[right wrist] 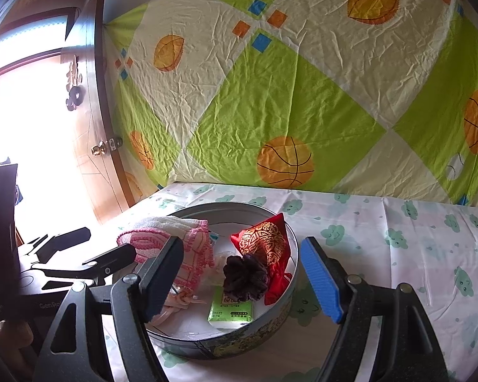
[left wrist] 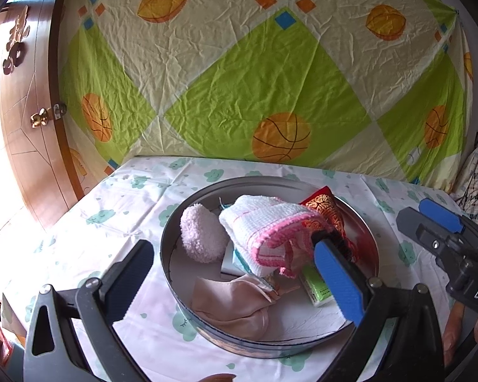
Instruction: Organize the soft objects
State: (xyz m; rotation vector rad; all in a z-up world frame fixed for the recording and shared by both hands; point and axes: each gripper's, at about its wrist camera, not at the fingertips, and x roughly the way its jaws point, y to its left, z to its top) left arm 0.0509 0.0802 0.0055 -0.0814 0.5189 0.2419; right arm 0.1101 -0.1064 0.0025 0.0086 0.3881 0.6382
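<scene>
Black gripper [right wrist: 240,281] (blue pads [right wrist: 318,281]).

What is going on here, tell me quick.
A person holds two tongs over a round metal tin on a cloud-print cloth. The tin holds soft things: a white-and-pink knitted cloth, fluffy pink pompom, red-and-gold pouch, dark scrunchie. The left tongs and right tongs are open, gripping nothing.
</scene>
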